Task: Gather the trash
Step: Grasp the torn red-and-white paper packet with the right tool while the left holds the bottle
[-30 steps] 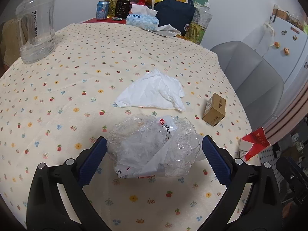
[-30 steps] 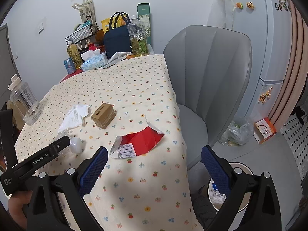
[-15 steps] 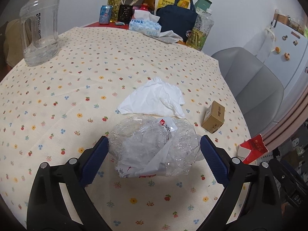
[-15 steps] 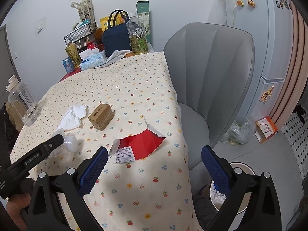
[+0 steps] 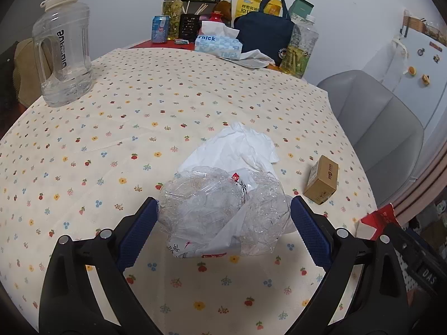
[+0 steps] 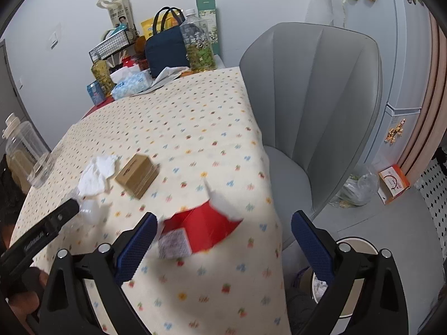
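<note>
A crumpled clear plastic bottle [image 5: 220,212] lies on the flowered tablecloth [image 5: 125,128]. My left gripper [image 5: 223,223] is open, one blue pad on each side of it at its edges. Behind the bottle rests a white tissue [image 5: 237,148], and a small brown box [image 5: 321,180] sits to the right. A torn red packet [image 6: 201,229] lies near the table's right edge. My right gripper [image 6: 222,240] hovers open above it, with the packet close to the left finger. From the right wrist view, the left gripper's black finger [image 6: 47,226] shows beside the plastic [image 6: 89,209].
A big clear water jug [image 5: 64,58] stands at far left. Tissue box [image 5: 218,42], navy bag [image 5: 265,36] and bottles crowd the far end. A grey chair [image 6: 313,106] is beside the table. A round bin [image 6: 352,241] stands on the floor below the right gripper.
My right gripper has moved down and forward over the red packet, which now sits lower between its fingers. The left gripper has barely shifted and still flanks the plastic bottle.
</note>
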Available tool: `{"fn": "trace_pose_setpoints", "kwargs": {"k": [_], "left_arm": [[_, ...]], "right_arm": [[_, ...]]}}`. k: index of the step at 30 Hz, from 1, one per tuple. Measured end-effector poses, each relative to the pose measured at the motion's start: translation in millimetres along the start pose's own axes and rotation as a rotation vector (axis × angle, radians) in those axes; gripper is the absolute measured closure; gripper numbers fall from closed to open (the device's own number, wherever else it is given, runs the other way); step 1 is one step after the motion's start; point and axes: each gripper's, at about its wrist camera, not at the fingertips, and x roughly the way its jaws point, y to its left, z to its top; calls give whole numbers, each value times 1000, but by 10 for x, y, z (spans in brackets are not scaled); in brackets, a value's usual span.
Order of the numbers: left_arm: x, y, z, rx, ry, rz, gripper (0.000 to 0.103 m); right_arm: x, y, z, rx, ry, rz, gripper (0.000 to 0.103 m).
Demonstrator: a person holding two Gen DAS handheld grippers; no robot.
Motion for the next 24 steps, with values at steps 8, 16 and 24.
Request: {"fn": "trace_pose_setpoints", "kwargs": {"k": [8, 16, 24], "left_arm": [[19, -61, 29, 5, -7, 2, 9], [-37, -124, 20, 15, -19, -10, 9], [-211, -159, -14, 20, -47, -25, 9]], "right_arm": [[234, -77, 89, 11, 59, 19, 78], [86, -5, 41, -36, 45, 54, 97], [-222, 62, -20, -65, 12, 59, 98]]}}
